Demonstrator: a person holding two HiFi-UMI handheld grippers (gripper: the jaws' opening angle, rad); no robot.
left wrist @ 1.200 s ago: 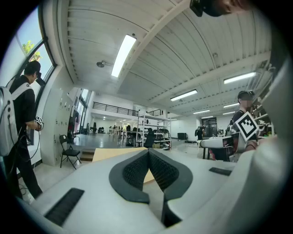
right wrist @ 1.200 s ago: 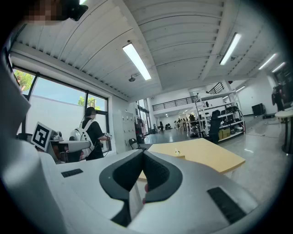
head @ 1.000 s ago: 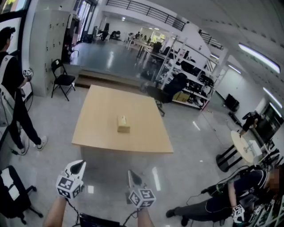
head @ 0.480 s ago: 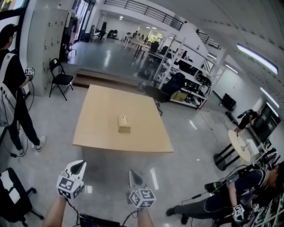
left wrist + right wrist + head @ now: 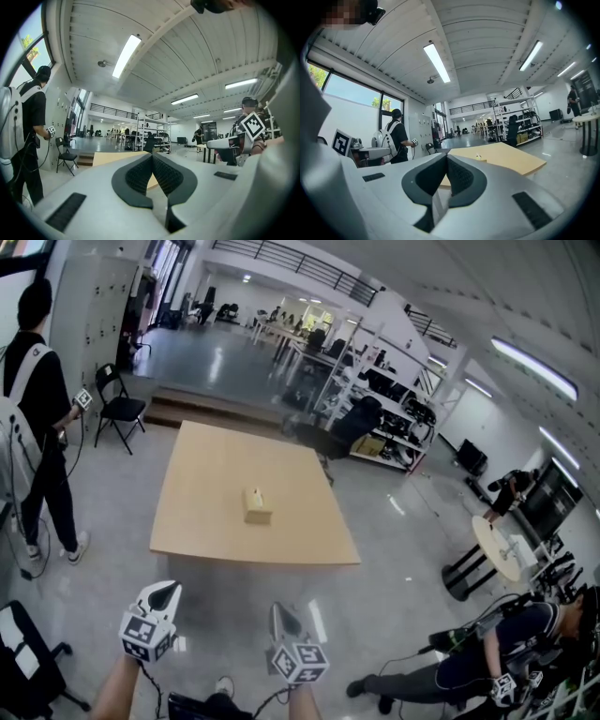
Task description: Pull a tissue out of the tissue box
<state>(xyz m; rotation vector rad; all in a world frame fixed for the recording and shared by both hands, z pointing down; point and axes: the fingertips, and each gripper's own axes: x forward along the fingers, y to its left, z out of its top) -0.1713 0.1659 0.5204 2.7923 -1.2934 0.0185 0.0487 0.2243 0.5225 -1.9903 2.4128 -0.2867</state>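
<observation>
Both closed, empty: left gripper (image 5: 168, 587), right gripper (image 5: 279, 607); tissue box (image 5: 255, 505) on table (image 5: 202, 521), clearest in head view.

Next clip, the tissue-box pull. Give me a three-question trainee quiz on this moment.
1. True or false: the tissue box stands at the table's near edge, touching the left gripper.
2. The jaws of the right gripper are: A) wide apart; B) shut, nothing between them; C) shut on a tissue.
3. Fill in: on the floor off the table's far left corner stands a black folding ___.
Key: 1 false, the box sits mid-table and both grippers are short of the table; 2 B; 3 chair.
</observation>
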